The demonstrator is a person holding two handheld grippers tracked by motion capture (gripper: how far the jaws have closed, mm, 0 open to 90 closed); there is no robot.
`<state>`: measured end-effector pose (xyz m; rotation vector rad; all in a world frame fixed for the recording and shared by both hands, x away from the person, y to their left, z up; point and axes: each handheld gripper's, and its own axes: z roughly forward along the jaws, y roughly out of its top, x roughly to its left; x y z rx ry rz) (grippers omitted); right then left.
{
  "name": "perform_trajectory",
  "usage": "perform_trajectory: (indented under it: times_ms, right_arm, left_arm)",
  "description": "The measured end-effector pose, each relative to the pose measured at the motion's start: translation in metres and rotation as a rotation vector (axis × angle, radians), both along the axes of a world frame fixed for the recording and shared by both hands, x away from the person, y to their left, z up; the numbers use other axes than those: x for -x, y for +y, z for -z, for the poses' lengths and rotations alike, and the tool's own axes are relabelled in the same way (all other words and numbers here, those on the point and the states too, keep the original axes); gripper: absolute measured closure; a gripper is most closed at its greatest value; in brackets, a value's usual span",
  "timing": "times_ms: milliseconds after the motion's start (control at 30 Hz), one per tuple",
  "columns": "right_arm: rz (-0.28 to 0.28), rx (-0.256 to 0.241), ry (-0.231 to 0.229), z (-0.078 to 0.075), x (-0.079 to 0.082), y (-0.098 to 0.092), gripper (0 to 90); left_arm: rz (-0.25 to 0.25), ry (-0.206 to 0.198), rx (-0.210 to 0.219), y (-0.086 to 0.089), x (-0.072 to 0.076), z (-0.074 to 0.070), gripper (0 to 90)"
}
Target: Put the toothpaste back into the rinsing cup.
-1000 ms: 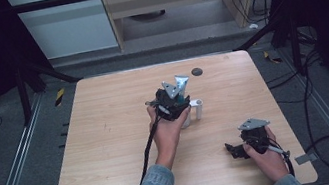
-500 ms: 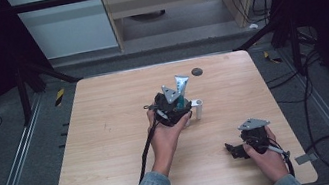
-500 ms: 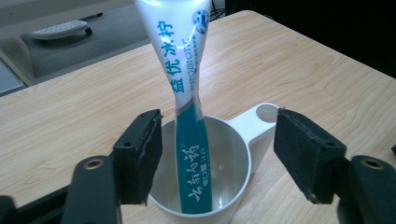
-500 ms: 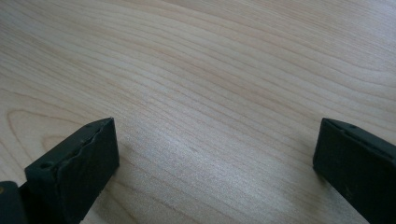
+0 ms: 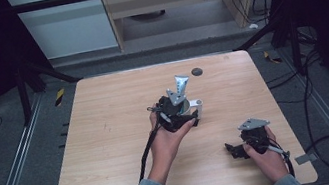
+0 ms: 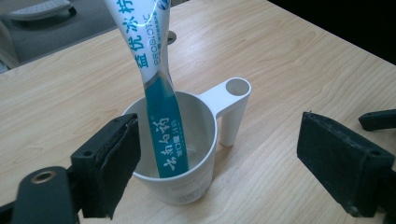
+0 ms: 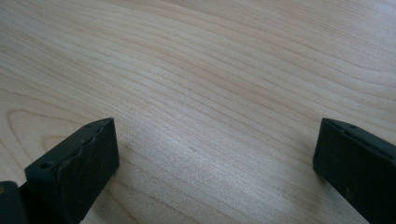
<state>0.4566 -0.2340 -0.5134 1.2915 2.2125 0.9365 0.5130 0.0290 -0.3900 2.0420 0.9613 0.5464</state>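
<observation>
**Toothpaste tube standing in the white cup, both hand-held grippers wide open**

The wooden bench [image 5: 108, 132] carries everything. Near its middle sits a white cup [image 6: 196, 140] with a side handle, upright on the wood. A blue and white toothpaste tube [image 6: 161, 112] stands inside it, its lower end down in the cup and its upper part leaning out past the rim.

The left hand-held gripper [image 5: 175, 111] is right at the cup, held from the near side by the person's left hand [image 5: 168, 140]. In the left gripper view its jaws are spread wide, one pad close to the cup's wall on one side, the other well clear on the handle side; they hold nothing.

The right hand-held gripper [image 5: 247, 142] rests low over the bench near its front right corner, well apart from the cup, in the person's right hand [image 5: 267, 156]. In the right gripper view its jaws are wide apart, bare wood between them.
</observation>
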Motion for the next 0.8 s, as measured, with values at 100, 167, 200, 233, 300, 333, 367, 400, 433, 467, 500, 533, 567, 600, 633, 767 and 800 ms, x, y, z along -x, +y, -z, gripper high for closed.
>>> perform_trajectory:
  times_ms: [100,167,200,233,300,333,367,400,433,467,500,533,567,600,633,767,800]
  right_arm:
    - [0.0,0.0,0.0,0.0,0.0,0.0,0.5]
    - [0.0,0.0,0.0,0.0,0.0,0.0,0.5]
    - [0.0,0.0,0.0,0.0,0.0,0.0,0.5]
    - [0.0,0.0,0.0,0.0,0.0,0.0,0.5]
    - [0.0,0.0,0.0,0.0,0.0,0.0,0.5]
    - [0.0,0.0,0.0,0.0,0.0,0.0,0.5]
    - [0.0,0.0,0.0,0.0,0.0,0.0,0.5]
    - [0.0,0.0,0.0,0.0,0.0,0.0,0.4]
    - [0.0,0.0,0.0,0.0,0.0,0.0,0.5]
    - [0.0,0.0,0.0,0.0,0.0,0.0,0.5]
    - [0.0,0.0,0.0,0.0,0.0,0.0,0.5]
    - [0.0,0.0,0.0,0.0,0.0,0.0,0.5]
    - [0.0,0.0,0.0,0.0,0.0,0.0,0.5]
    - [0.0,0.0,0.001,0.0,0.0,0.0,0.5]
    - [0.0,0.0,0.001,0.0,0.0,0.0,0.5]
    - [0.0,0.0,0.001,0.0,0.0,0.0,0.4]
    - [0.0,0.0,0.001,0.0,0.0,0.0,0.4]
  left_arm:
    - [0.007,0.008,-0.016,0.001,0.003,0.0,11.1]
    - [0.017,0.013,-0.028,0.002,0.005,0.001,10.4]
    - [0.018,0.014,-0.038,0.004,0.006,0.002,10.2]
    - [0.018,0.014,-0.038,0.004,0.006,0.002,10.0]
    - [0.016,0.016,-0.034,0.007,0.007,0.004,9.9]
    - [0.016,0.021,-0.036,0.01,0.007,0.005,8.9]
    - [0.017,0.022,-0.036,0.011,0.007,0.006,8.9]
    - [0.017,0.023,-0.042,0.014,0.008,0.007,8.8]
    - [0.012,0.025,-0.045,0.016,0.008,0.008,8.7]
    - [0.005,0.024,-0.043,0.022,0.01,0.01,8.7]
    - [0.005,0.024,-0.043,0.022,0.01,0.01,8.5]
    - [-0.006,0.022,-0.038,0.026,0.01,0.011,8.5]
    - [-0.012,0.023,-0.039,0.03,0.011,0.012,8.5]
    - [-0.016,0.025,-0.038,0.036,0.011,0.013,8.2]
    - [-0.019,0.026,-0.038,0.039,0.011,0.014,8.2]
    - [-0.037,0.036,-0.054,0.056,0.011,0.018,7.5]
    - [-0.04,0.04,-0.058,0.061,0.011,0.019,7.4]
